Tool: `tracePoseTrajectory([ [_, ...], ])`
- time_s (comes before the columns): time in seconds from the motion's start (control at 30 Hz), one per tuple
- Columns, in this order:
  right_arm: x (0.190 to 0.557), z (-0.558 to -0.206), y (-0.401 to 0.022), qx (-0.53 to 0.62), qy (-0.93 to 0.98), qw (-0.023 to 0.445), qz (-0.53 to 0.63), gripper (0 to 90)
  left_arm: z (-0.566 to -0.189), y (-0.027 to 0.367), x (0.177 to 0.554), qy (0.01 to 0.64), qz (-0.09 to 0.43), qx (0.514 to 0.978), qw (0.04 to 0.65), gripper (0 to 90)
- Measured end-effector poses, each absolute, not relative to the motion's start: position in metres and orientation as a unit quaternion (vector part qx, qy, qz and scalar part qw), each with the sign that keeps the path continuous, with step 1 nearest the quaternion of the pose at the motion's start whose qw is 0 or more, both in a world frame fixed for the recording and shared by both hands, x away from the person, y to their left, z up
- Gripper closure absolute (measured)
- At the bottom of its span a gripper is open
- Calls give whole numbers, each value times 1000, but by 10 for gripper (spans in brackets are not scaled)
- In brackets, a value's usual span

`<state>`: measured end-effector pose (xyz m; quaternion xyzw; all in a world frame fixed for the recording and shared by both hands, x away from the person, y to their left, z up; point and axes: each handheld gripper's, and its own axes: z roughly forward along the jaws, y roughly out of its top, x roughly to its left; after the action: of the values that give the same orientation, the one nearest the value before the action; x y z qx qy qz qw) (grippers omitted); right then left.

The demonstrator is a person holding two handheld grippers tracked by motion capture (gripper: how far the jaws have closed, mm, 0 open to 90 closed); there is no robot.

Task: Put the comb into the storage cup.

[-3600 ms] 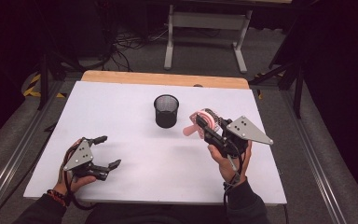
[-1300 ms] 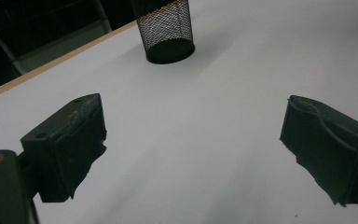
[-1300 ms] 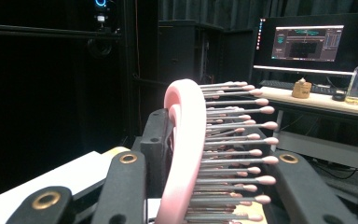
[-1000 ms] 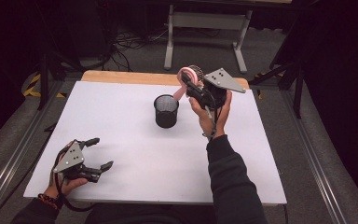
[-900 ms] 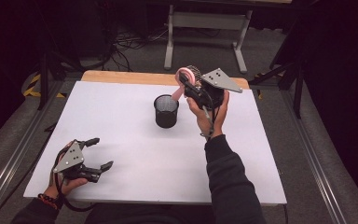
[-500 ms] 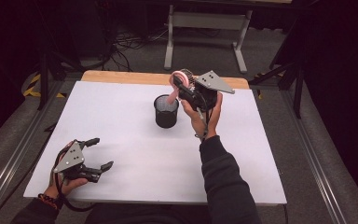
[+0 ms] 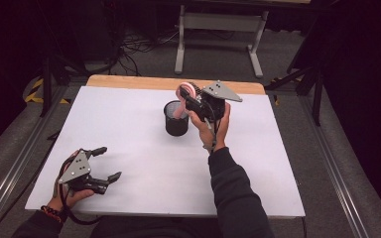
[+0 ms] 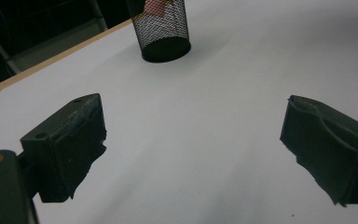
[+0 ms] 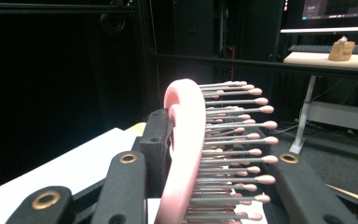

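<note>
Left claw (image 7: 104,162) rests low over the near left part of the white desk (image 7: 129,148), jaws spread wide with nothing between them; in the left gripper view its two black pads (image 8: 70,140) stand far apart over bare desk, and its place matches that of a second ago. Farther in, near the middle of the desk's far half, stands the black mesh cup (image 7: 176,118), upright; the left gripper view shows it from low down (image 8: 162,29) with something pink visible through the mesh.

Right claw (image 7: 186,96) grips the pink hairbrush (image 7: 183,96), jaws clamped on the brush's head. A second ago this claw was up and to the right of the cup, near the desk's far wooden edge; since then it has come left and down, so the brush head now sits just above the cup's right rim and the handle end dips into the cup's mouth. In the right gripper view the brush (image 9: 186,154) stands on edge between the jaws, the left jaw against its pink back, bristles pointing right toward the other jaw.
</note>
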<state>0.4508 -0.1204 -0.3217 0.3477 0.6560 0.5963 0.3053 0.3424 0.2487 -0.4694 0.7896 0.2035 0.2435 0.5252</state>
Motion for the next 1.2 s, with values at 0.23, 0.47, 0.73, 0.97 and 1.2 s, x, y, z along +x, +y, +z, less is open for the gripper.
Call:
tracePoseTrajectory([
  [0.23, 454, -331, -121, 356, 659, 296, 593, 625, -470, 248, 343, 204, 244, 790, 525, 75],
  [0.47, 457, -343, -120, 367, 660, 283, 591, 624, -470, 248, 343, 202, 245, 792, 522, 75],
  [0.73, 459, -350, -120, 374, 666, 273, 585, 623, -470, 248, 342, 202, 244, 792, 522, 75],
  [0.97, 460, -351, -118, 375, 673, 272, 576, 622, -471, 247, 343, 202, 244, 793, 521, 76],
  [1.2, 461, -352, -117, 374, 676, 265, 577, 618, -470, 248, 342, 203, 245, 792, 521, 76],
])
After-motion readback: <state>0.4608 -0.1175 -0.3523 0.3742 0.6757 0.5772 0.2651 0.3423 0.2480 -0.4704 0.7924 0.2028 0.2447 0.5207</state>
